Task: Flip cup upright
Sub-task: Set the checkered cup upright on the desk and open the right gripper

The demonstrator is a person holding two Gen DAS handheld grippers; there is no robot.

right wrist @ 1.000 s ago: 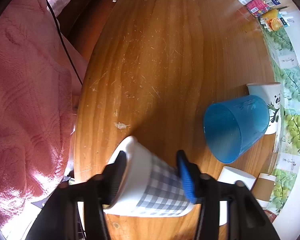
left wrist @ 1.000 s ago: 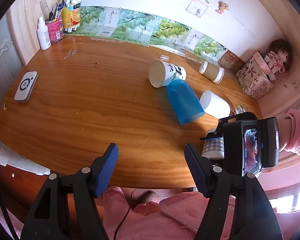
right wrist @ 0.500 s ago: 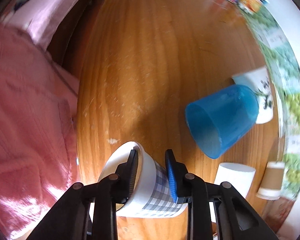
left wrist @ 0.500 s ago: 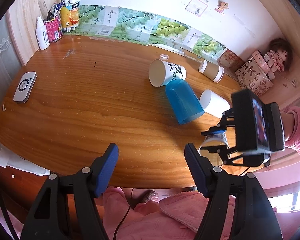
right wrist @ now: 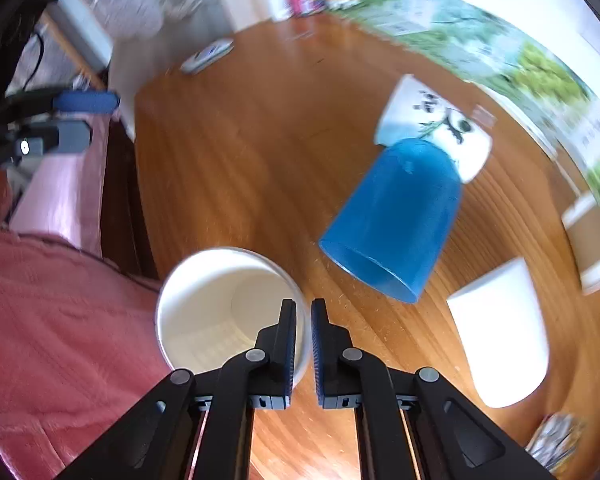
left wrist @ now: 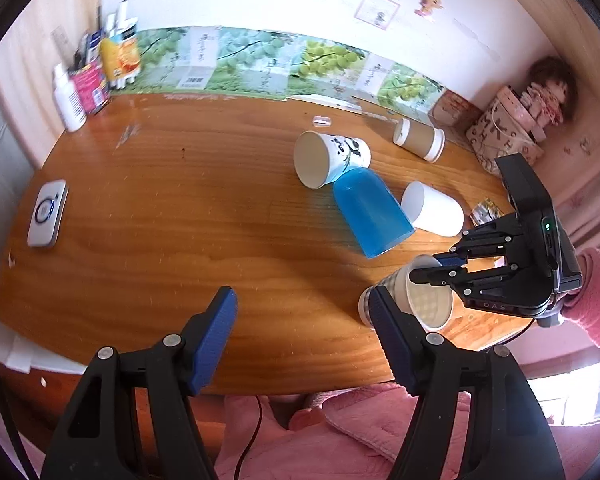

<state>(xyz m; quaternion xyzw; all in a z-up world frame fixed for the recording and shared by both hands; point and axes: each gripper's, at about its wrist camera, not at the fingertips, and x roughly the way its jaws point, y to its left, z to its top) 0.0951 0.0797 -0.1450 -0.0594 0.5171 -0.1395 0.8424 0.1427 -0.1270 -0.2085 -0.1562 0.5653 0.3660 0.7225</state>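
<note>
Since the earlier frame the right tool (right wrist: 303,334) has tipped the checked paper cup (right wrist: 228,308) mouth-up near the bench's (left wrist: 180,200) near right corner, clenched on its thin, light, crushable rim wall, while the left tool (left wrist: 302,330) hangs released.

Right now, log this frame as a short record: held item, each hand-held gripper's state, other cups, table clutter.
held item: checked paper cup, tilted, mouth toward the right camera
right hand-held gripper: shut on the cup's rim
left hand-held gripper: open, holding nothing
other cups: blue cup, panda cup, white cup, brown cup, all on their sides
table clutter: white device, bottles at the far left corner
</note>
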